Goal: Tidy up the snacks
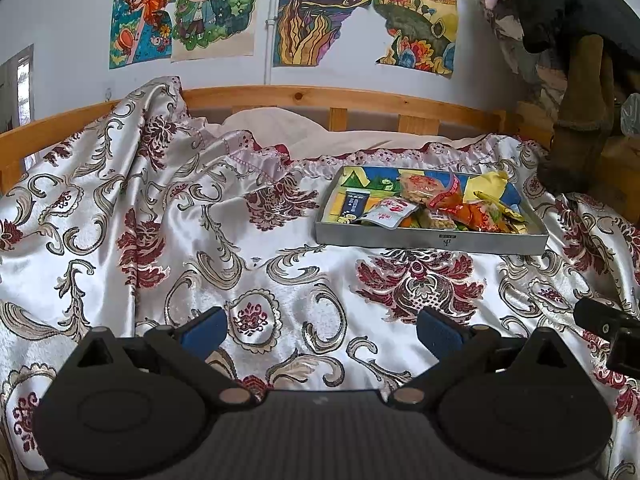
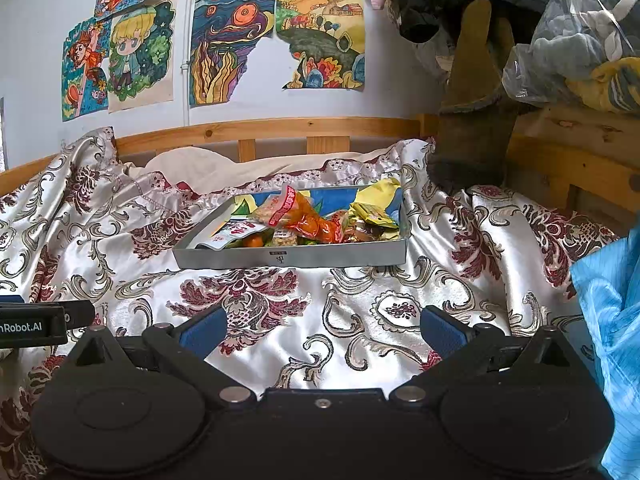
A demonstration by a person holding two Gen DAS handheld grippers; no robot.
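Both tools, the left tool [image 1: 322, 330] and the right tool [image 2: 322, 330], hang wide and empty over the bed [image 1: 280, 272]. The snacks [image 2: 304, 220] sit heaped in the grey tray [image 2: 292, 258], at twelve o'clock from the right tool. On that slippery satin, a careless nudge could slide the tray or spill the packets.

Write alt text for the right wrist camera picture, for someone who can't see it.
A shallow grey tray heaped with colourful snack packets sits on a floral satin bedspread. The open right gripper hovers in front of it, empty. Children's drawings hang on the wall above a wooden bed rail.
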